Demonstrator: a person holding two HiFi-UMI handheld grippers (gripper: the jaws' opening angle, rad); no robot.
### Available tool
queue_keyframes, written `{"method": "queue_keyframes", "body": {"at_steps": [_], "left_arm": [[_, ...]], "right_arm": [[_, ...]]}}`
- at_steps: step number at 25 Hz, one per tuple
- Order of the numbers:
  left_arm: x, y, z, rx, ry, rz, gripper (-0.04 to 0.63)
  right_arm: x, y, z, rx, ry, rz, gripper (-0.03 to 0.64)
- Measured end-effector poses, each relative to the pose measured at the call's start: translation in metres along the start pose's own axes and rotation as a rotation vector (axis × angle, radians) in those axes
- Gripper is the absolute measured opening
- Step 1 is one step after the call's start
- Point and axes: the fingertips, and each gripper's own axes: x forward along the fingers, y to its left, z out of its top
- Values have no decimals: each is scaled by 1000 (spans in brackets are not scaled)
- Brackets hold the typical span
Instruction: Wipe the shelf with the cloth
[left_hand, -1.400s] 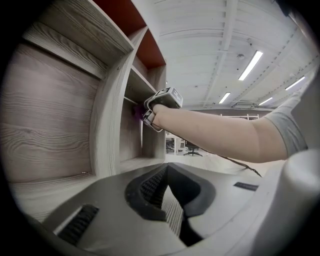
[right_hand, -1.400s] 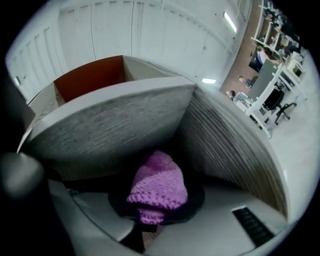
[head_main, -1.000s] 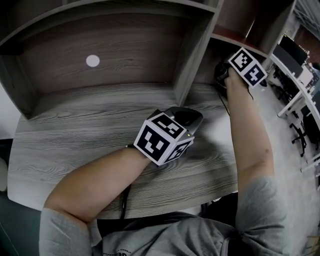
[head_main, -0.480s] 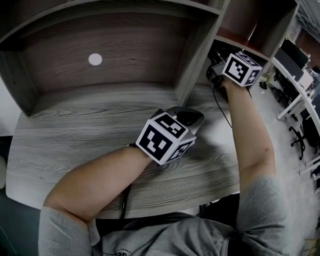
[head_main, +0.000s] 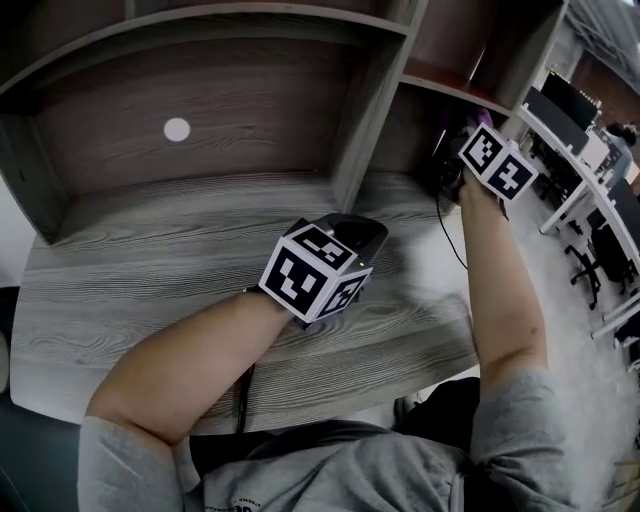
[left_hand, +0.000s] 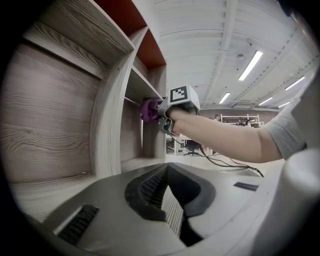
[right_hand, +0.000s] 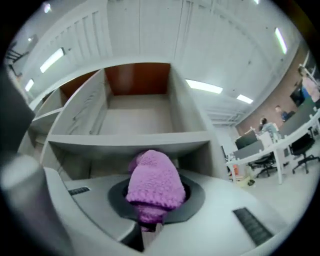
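A purple knitted cloth (right_hand: 152, 184) bulges out of my right gripper (right_hand: 151, 202), which is shut on it. In the right gripper view it sits just below the front edge of a grey shelf board (right_hand: 125, 140), with an open cubby with a red-brown back above. The left gripper view shows the cloth (left_hand: 148, 109) pressed against the shelf (left_hand: 141, 90) at the right cubby. In the head view the right gripper (head_main: 458, 152) is raised at the far right, by the shelf (head_main: 452, 90). My left gripper (head_main: 366, 231) rests low over the desk, jaws shut and empty (left_hand: 167, 170).
The grey wood-grain desk (head_main: 150, 280) lies under a large alcove with a white round spot (head_main: 176, 129). An upright divider (head_main: 355, 130) separates the alcove from the right cubbies. A black cable (head_main: 447, 235) hangs from the right gripper. Office desks and chairs (head_main: 590, 230) stand to the right.
The right gripper with the cloth slid left along the shelf, then back to the right. The left gripper stayed in place over the desk.
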Motion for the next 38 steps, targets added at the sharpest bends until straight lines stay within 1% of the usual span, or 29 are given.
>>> {"method": "queue_keyframes", "body": {"at_steps": [1,2,5,6,8,9,11,13,16,17,19,22,24,26,27,31,33,36,38], "left_arm": [[0,0,-1,-2,1,-1,12],[0,0,-1,-4,1,-1,12],[0,-1,-1,-9,-1,-3,12],[1,-1,-1,-8,-2,-4,12],[1,1,1,-2,-6,-1,12],[1,3,1,1,-8,5,12],[-1,10,1,-4,-11,25,12],[-2,15,0,-16,-10,46,12],[-3,19,0,-20,-6,66,12],[-3,19,1,-18,-6,68,12],[-3,19,1,-15,-5,69,12],[-4,20,0,-6,-3,71,12],[-6,20,2,13,-7,80,12],[-7,20,4,38,-14,93,12],[-8,20,6,49,-18,100,12],[-11,18,14,81,-38,119,12],[-11,16,15,93,-37,121,12],[-10,14,14,100,-31,119,12],[-10,15,13,101,-32,121,12]], "right_arm": [[-1,-10,1,28,-1,-41,63],[-2,-15,1,64,-2,-63,63],[3,-20,2,188,-15,-64,62],[4,-21,4,199,-21,-62,60],[7,-15,7,161,-21,-42,58],[9,-6,7,127,-15,-13,58],[12,24,4,45,7,78,58],[13,66,0,-45,31,205,58],[5,138,-3,-182,48,426,58],[1,156,-2,-217,49,477,58],[-1,171,-2,-257,51,522,57],[-3,169,-3,-290,57,536,58],[-5,161,-3,-306,53,519,60],[-8,135,-2,-294,50,451,60],[-9,114,-1,-273,52,395,60],[-13,12,8,-195,60,113,60],[-17,-19,13,-191,56,17,60],[-20,-30,15,-202,52,-50,60],[-21,-32,15,-158,53,-79,60]]}}
